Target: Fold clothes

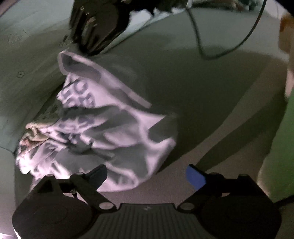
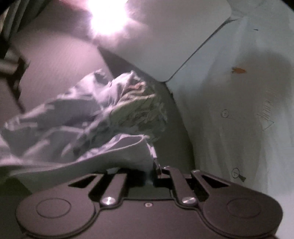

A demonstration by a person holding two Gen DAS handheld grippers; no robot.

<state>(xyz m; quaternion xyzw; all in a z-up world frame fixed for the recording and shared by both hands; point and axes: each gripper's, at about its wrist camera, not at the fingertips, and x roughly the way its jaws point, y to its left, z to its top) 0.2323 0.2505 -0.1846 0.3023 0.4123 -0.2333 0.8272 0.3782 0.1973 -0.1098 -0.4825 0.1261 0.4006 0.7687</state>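
A crumpled white garment with dark lettering (image 1: 102,125) lies on the grey table (image 1: 193,88). My left gripper (image 1: 147,172) is open and empty, just in front of the garment's near edge. The right gripper (image 1: 95,23) shows at the top of the left wrist view, holding the garment's far corner. In the right wrist view my right gripper (image 2: 152,172) is shut on the edge of the white garment (image 2: 110,156), which stretches away to the left. A patterned cloth (image 2: 139,112) lies bunched beyond it.
A black cable (image 1: 200,46) loops over the far table. The person's green sleeve (image 1: 279,147) is at the right. The table's corner (image 2: 165,79) and the pale floor (image 2: 229,110) lie to the right. A bright glare (image 2: 108,16) is at the top.
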